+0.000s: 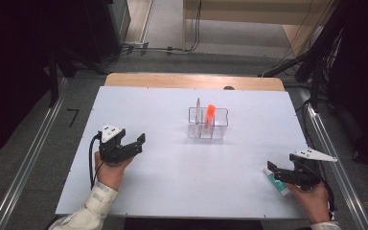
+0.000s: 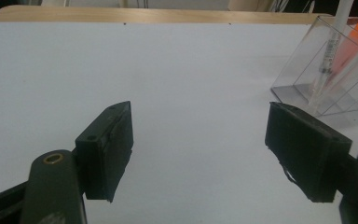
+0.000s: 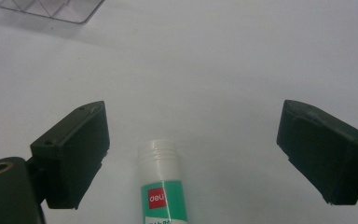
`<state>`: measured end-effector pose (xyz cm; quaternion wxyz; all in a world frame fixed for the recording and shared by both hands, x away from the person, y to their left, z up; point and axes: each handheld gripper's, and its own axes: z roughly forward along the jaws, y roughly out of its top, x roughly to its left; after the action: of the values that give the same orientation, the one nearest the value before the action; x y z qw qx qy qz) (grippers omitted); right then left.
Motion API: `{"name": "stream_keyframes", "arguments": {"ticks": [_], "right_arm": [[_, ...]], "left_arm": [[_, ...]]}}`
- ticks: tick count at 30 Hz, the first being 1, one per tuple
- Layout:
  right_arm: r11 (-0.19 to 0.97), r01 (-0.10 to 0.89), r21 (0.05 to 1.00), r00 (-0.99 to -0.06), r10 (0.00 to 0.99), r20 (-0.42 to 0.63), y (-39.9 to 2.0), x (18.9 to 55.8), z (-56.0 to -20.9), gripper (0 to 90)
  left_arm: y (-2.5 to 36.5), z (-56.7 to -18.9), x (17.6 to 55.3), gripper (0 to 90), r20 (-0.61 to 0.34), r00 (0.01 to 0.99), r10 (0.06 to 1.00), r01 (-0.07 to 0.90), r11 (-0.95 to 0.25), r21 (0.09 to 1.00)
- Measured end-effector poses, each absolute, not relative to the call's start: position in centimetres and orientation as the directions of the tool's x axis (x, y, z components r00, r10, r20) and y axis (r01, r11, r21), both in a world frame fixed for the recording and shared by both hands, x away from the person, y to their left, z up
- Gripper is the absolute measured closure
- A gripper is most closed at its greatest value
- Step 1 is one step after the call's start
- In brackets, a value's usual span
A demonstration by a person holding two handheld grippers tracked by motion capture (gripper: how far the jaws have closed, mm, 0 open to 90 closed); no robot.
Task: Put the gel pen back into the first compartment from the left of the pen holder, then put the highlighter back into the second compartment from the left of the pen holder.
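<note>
A clear plastic organiser (image 1: 208, 123) with thin straight walls and several compartments stands near the middle of the white table (image 1: 172, 167), a little towards the far side. A slim white pen (image 1: 198, 111) stands upright in a left compartment and an orange marker (image 1: 210, 115) leans in the one just to its right.

The glue stick (image 3: 162, 186) is a smooth white cylinder with a green label bearing a red logo patch and a ridged, threaded white neck. It lies flat at the near right of the table, its long axis running along the right gripper (image 3: 193, 154), the neck pointing away from the hand towards the organiser.

The right gripper's blocky black jaws stand wide apart either side of the stick, not touching it. The left gripper (image 1: 129, 143), at the near left, also has its jaws spread, with bare table between them.
</note>
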<state>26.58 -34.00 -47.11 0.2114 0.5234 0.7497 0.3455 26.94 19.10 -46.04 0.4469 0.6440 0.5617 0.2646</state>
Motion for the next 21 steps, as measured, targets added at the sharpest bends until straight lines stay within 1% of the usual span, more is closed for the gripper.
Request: {"name": "stream_keyframes", "arguments": {"ticks": [21], "right_arm": [[0.224,0.639,0.736,-0.376,0.925,0.045,-34.05,26.51,-47.24,8.0]], "left_arm": [[19.97,-46.23,26.74,23.7,-0.167,0.204,0.965,0.487,0.048,0.872]]}}
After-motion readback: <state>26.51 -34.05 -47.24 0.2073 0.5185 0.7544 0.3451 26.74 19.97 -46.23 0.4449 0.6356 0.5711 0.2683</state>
